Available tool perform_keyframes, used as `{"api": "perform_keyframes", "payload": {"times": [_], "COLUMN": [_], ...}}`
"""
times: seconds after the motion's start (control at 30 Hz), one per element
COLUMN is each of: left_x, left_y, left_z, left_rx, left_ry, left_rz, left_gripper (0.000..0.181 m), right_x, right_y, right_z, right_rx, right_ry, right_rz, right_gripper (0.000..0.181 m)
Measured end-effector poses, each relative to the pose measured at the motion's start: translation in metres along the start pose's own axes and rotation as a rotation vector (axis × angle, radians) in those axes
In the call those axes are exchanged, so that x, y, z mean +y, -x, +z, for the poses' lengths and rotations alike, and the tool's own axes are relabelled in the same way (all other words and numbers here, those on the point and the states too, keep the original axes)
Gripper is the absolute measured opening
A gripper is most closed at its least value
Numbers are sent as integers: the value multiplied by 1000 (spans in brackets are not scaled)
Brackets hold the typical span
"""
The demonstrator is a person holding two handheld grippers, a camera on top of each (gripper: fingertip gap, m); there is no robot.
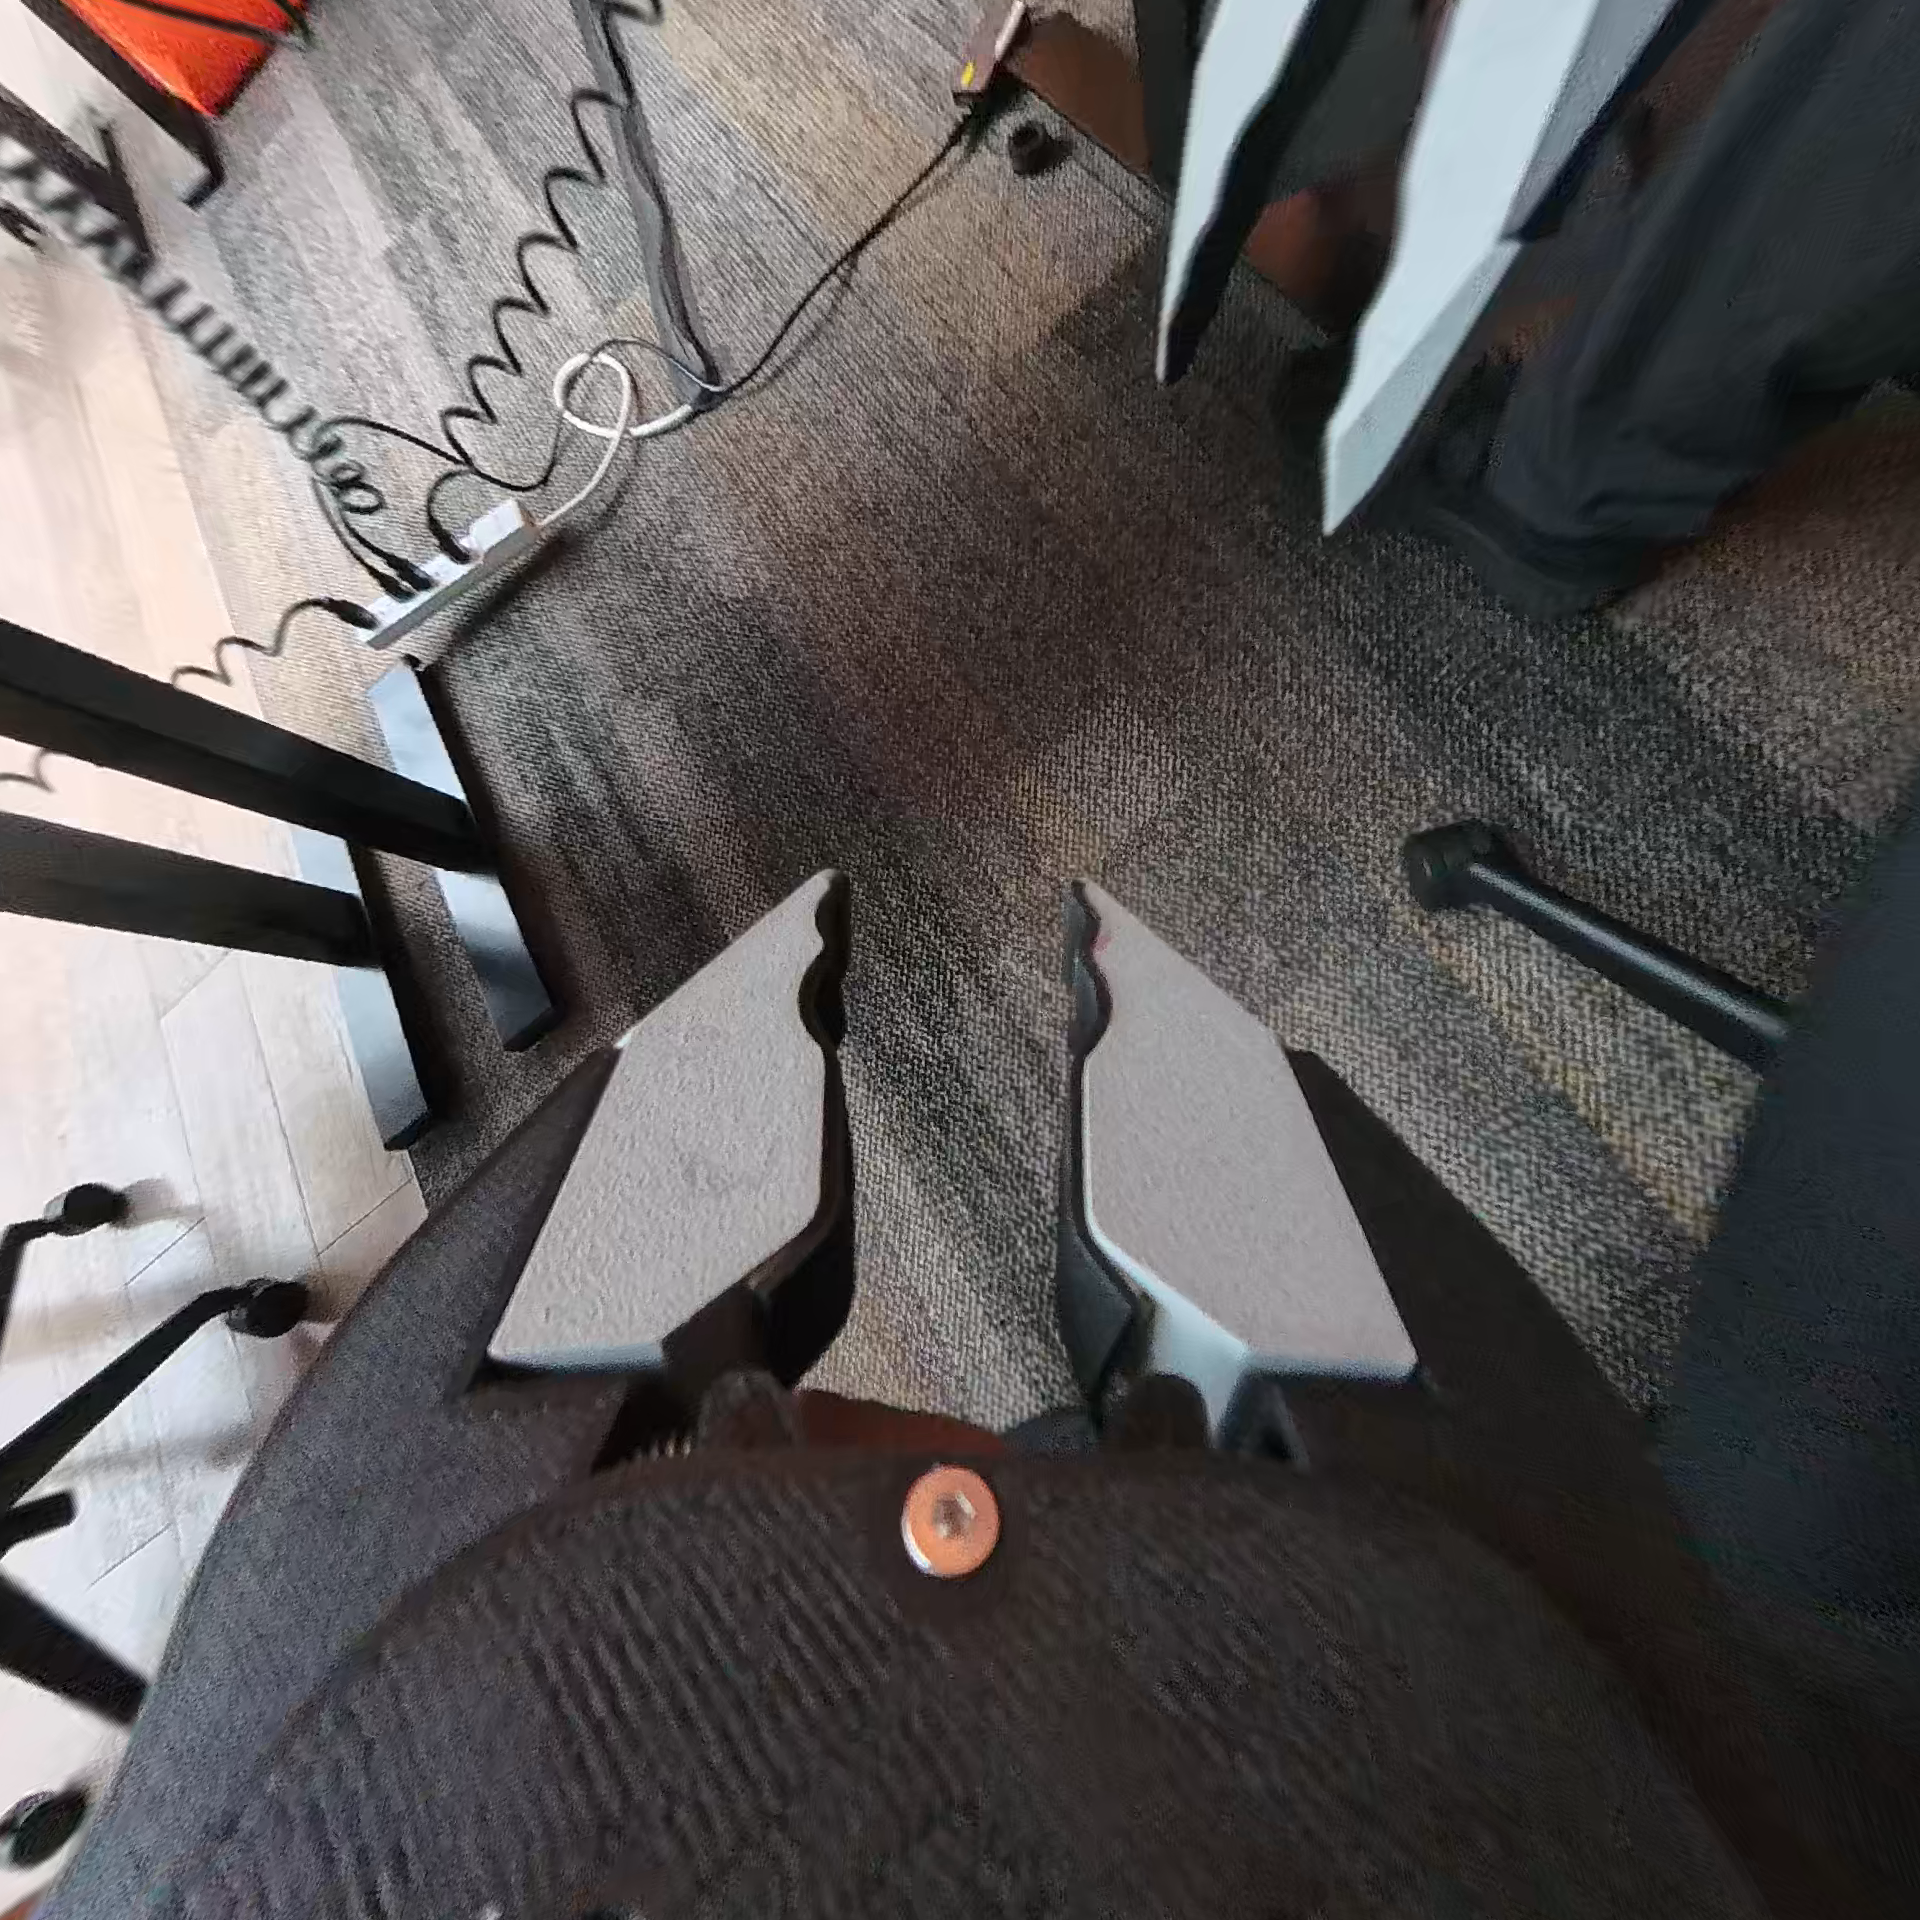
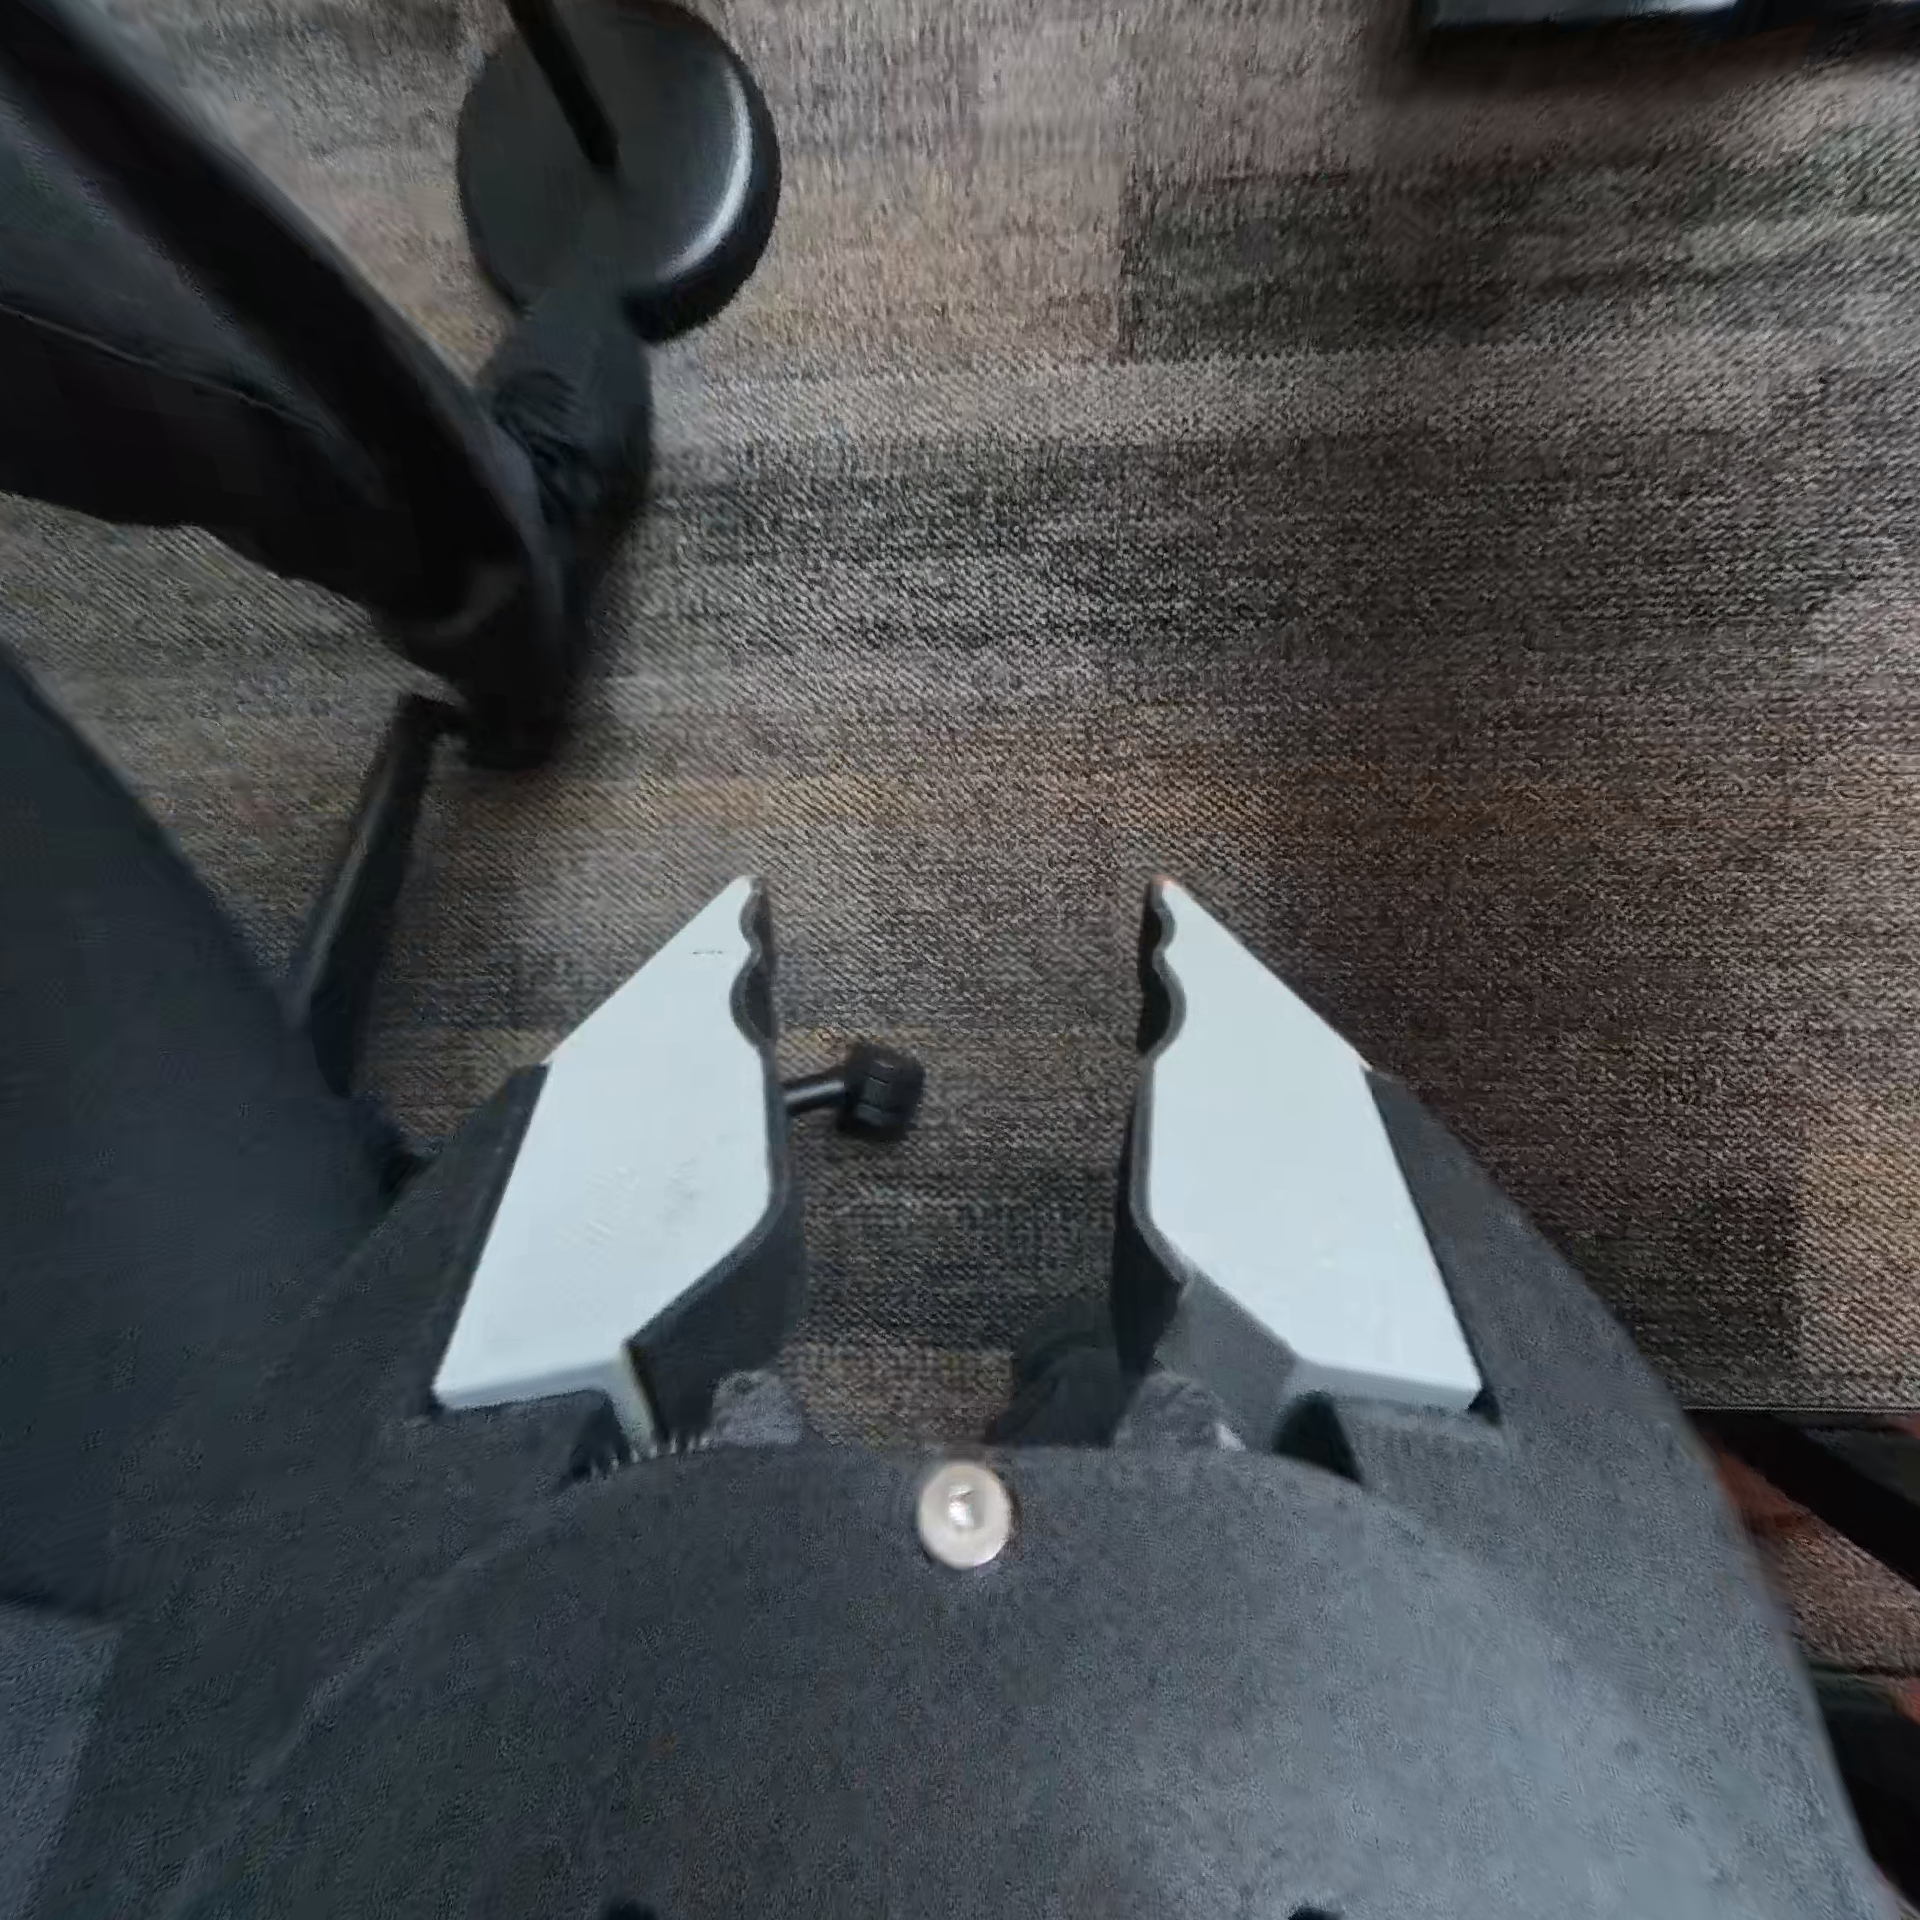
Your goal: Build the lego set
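No lego parts show in either view. Both grippers point down at grey-brown carpet. My left gripper is open and empty, with carpet showing between its grey fingers. My right gripper is open and empty above the carpet. The right gripper's grey fingers also show at the top right of the left wrist view, apart from mine.
Black table legs, a power strip with coiled cables, and an orange box lie at the left. A chair-base leg with a caster sits at the right. A person's dark trouser leg stands at top right. A round black base and a small caster rest on the carpet.
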State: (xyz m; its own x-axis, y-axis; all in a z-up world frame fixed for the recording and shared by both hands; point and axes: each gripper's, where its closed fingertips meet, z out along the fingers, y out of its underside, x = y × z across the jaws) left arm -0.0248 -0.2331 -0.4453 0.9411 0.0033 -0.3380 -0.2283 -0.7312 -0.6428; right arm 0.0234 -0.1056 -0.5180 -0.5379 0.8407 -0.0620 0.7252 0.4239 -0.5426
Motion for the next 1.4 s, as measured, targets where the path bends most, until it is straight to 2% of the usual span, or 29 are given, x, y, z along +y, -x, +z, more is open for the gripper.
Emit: {"api": "perform_keyframes", "payload": {"times": [0.13,0.23,0.3,0.37,0.47,0.57,0.67,0.77,0.93,1.07,1.13,1.27,1.33,1.4], "left_x": [41,65,98,128,167,204,231,238,236,209,196,157,145,138], "left_y": [8,34,47,48,37,11,-8,-1,40,94,116,140,145,148], "left_z": [61,114,162,208,272,322,359,393,467,527,559,607,626,643], "left_rx": [168,201,198,234,258,289,302,293,264,193,186,197,203,203], "left_ry": [66,16,37,51,29,25,16,-13,-16,-90,-109,-182,-198,-218], "left_rz": [3,109,142,73,-27,-77,-127,-145,-156,-156,-181,-173,-156,-166], "left_gripper": [42,40,39,43,38,40,38,37,36,36,37,37,37,37], "right_x": [32,65,85,104,143,210,274,323,352,370,384,401,401,408], "right_y": [-70,-152,-217,-281,-368,-448,-524,-590,-661,-700,-715,-731,-747,-757], "right_z": [100,182,229,264,288,281,254,220,181,166,161,161,156,155], "right_rx": [-7,44,92,149,231,341,447,530,590,617,640,652,675,667], "right_ry": [122,187,241,292,289,318,336,336,279,289,262,176,112,116], "right_rz": [-21,-16,1,70,248,397,516,662,760,785,856,999,1054,1110], "right_gripper": [69,65,65,68,65,65,64,65,63,59,59,53,55,50]}}
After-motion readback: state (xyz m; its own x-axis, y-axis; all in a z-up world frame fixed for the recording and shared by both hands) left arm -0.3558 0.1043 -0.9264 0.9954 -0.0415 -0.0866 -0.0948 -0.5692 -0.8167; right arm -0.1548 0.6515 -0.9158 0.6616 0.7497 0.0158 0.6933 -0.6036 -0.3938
